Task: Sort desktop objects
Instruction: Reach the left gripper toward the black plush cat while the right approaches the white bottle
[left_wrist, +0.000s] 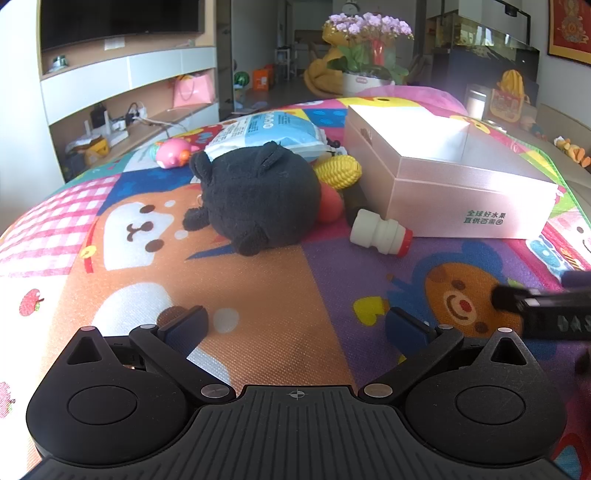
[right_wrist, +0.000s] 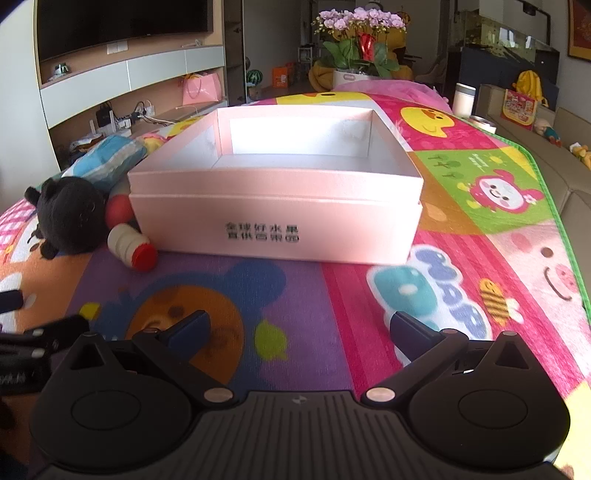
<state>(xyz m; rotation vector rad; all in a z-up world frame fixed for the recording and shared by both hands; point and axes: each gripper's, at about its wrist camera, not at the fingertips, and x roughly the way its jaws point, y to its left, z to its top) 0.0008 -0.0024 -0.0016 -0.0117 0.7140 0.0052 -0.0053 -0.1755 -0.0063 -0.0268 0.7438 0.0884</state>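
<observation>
Spread over the whole surface: a colourful cartoon play mat (right_wrist: 480, 177), carrying everything else. Near its middle, toward the far edge, a pink cardboard box (right_wrist: 277, 229), open-topped, nothing visible inside, green print on its near wall. Just left of the box, a black plush toy (left_wrist: 255, 195) lying on its side, partly hiding the things behind it. Behind the plush, toward the far left edge, a blue-and-white packet (left_wrist: 266, 129). Wedged between plush and box: a yellow toy corn cob (left_wrist: 338, 170), a red ball (left_wrist: 330, 203) touching the plush, and a dark cylindrical item, too hidden to identify. At the box's near left corner, a small white bottle with red cap (left_wrist: 380, 232), lying on its side, just beside the box wall. Farther left, near the mat's far left edge, a pink toy pig (left_wrist: 171, 153).

Left gripper (left_wrist: 297, 326) held low over the mat's near edge, pointing toward the plush, jaws spread wide, holding nothing. Right gripper (right_wrist: 301, 328) level beside it, aimed at the box's near wall, jaws likewise spread and empty. Each gripper's tip visible at the edge of the other's view.
</observation>
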